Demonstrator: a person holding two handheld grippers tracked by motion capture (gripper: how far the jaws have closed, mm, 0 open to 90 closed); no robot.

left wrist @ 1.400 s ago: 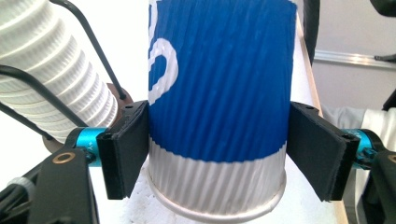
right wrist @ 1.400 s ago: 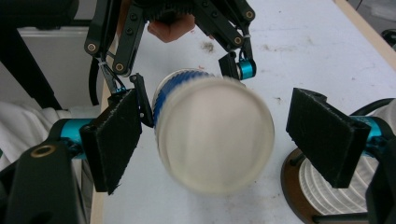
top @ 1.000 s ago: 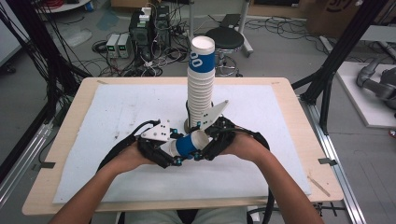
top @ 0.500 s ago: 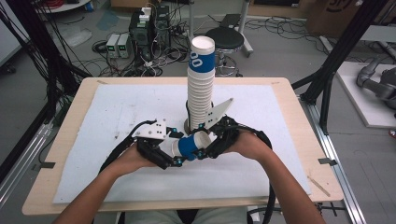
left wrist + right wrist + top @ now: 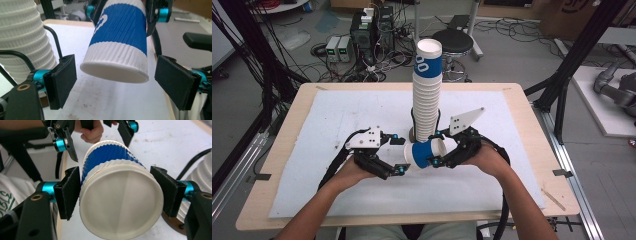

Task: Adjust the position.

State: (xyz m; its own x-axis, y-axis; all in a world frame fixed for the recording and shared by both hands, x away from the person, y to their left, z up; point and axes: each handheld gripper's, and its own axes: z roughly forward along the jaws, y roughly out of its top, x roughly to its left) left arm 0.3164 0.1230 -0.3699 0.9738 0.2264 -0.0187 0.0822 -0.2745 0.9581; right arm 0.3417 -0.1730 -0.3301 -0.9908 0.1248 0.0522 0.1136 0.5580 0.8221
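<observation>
So the right gripper (image 5: 120,192) is clamped on the paper cup's (image 5: 426,153) base end, lying sideways above the table (image 5: 337,115) beside the cup stack (image 5: 427,100); the left gripper (image 5: 120,82) has just opened off its rim. It looks light and crushable, so grip the stiffer base gently.

The high view is evenly and brightly lit from overhead, with no hard glare; my hands and claws cast only soft, short shadows on the pale table (image 5: 337,120). That picture is slightly soft and grainy, and straight lines bend a little toward its edges. In my left claw (image 5: 116,82) view the blue-and-white cup (image 5: 120,42) is sharp, its ribs crisp, with a faint shadow beneath it on the table; the background is hazy. In my right claw (image 5: 120,195) view the cup's white base sits very close and bright, with a soft grey gradient across it, while the far corners blur and the lower edges fall dark.
</observation>
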